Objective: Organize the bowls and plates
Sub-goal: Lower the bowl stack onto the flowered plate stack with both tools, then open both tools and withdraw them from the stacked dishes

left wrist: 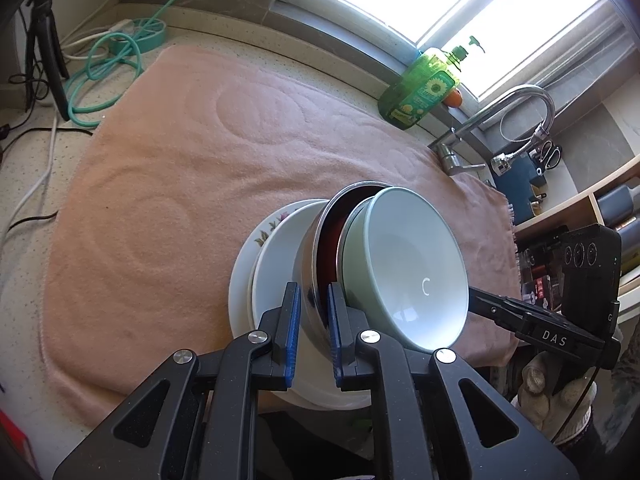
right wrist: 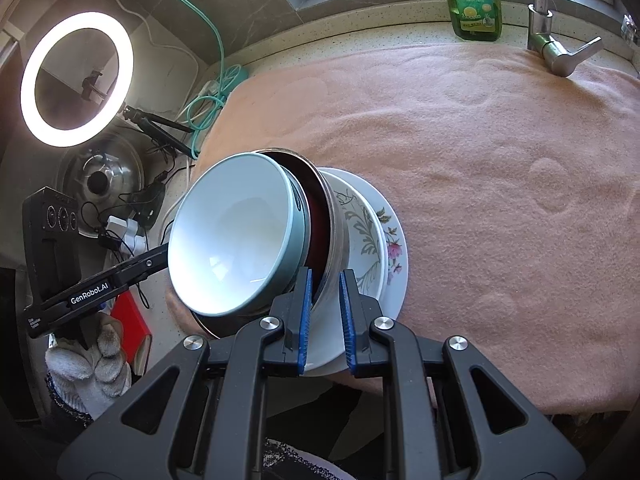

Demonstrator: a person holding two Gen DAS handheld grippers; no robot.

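A stack of dishes stands at the near edge of the pink towel (left wrist: 180, 184). At the bottom are a floral plate (right wrist: 394, 248) and a white plate (left wrist: 276, 256). On them sits a steel bowl (left wrist: 310, 264) with a dark red inside, and a pale green bowl (left wrist: 408, 264) nests in it. My left gripper (left wrist: 314, 320) is shut on the steel bowl's near rim. My right gripper (right wrist: 325, 312) is shut on the same steel bowl (right wrist: 334, 240) from the opposite side. The green bowl (right wrist: 232, 236) also shows in the right wrist view.
A green dish soap bottle (left wrist: 424, 88) and a faucet (left wrist: 516, 116) stand by the window. A teal hose (left wrist: 108, 76), cables and a tripod lie at the left. A ring light (right wrist: 76, 80) and a pot lid (right wrist: 100, 176) are beside the towel (right wrist: 500, 184).
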